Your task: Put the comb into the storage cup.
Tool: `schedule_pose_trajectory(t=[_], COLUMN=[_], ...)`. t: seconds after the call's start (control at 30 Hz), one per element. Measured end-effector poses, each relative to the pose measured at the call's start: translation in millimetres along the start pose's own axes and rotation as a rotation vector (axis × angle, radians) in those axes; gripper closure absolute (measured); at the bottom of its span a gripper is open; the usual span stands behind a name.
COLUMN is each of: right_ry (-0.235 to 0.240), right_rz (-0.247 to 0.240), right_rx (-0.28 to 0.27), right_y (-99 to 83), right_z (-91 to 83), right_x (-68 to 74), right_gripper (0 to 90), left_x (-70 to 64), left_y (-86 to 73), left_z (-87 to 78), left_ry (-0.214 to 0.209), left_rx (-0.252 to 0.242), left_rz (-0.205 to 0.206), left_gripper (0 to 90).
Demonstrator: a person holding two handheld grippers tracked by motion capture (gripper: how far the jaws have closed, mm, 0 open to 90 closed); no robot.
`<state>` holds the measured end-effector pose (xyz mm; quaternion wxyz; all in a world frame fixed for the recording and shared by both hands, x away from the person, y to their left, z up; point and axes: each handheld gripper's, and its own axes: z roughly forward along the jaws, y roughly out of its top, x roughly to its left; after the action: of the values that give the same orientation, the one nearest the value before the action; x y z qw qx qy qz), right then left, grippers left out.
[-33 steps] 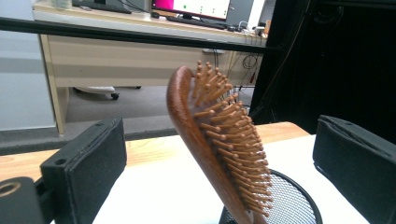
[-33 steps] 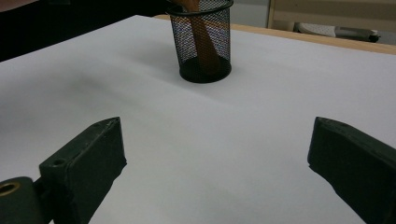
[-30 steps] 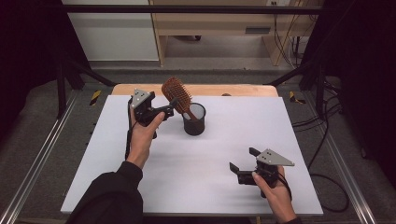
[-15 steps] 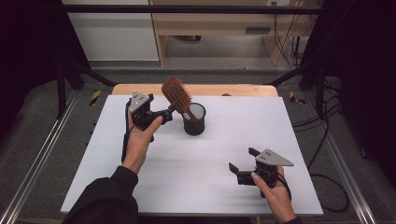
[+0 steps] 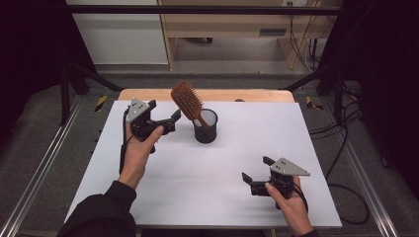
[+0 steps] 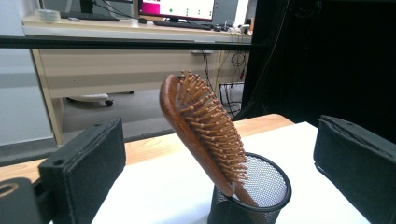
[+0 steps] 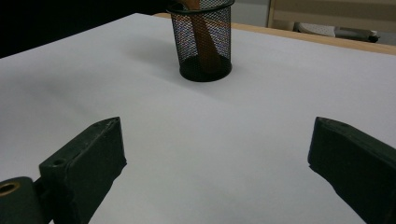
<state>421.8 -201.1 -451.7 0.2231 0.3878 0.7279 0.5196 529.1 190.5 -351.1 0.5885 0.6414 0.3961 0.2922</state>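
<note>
Since the earlier frames the left gripper (image 5: 170,121) has drawn back from the wooden hairbrush (image 5: 188,102): a second ago its jaws sat at the brush's handle, and now they stand apart just to the left of it, holding nothing. The brush itself leans much as it did, and the right gripper (image 5: 256,174) has stayed where it was, low on the white table (image 5: 197,173) well apart from the cup, its jaws wide apart and empty.

The hairbrush stands handle-down in the black mesh pen cup (image 5: 205,126), which sits toward the far middle of the table. Its oval head tilts up and to the left, out over the cup's rim. In the left gripper view the brush (image 6: 205,135) shows a glossy reddish-brown back and rows of round-tipped wooden pins facing right, with the cup (image 6: 252,196) between the two open jaws. In the right gripper view the handle shows through the mesh (image 7: 201,39), seemingly resting against the cup's inner wall, though the mesh blurs it.
</note>
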Motion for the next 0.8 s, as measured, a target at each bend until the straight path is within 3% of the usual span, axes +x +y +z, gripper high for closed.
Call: schedule_pose_trajectory(t=[0.17, 0.4, 0.8], right_ry=[0.000, -0.006, -0.026], right_rz=[-0.006, -0.006, -0.004], right_rx=[0.001, 0.005, 0.001], right_y=[-0.2, -0.6, -0.9], right_z=[0.1, -0.5, -4.4], right_x=[0.3, -0.6, -6.6], right_gripper=[4.3, 4.3, 5.1], left_x=[4.6, 12.6, 31.2], left_y=[3.2, 5.8, -3.1], left_z=[-9.5, -22.7, -46.9], left_ry=[0.001, 0.005, 0.042], left_rx=[-0.008, -0.038, -0.064], left_rz=[0.004, -0.021, -0.029], left_gripper=[2.5, 2.4, 2.2])
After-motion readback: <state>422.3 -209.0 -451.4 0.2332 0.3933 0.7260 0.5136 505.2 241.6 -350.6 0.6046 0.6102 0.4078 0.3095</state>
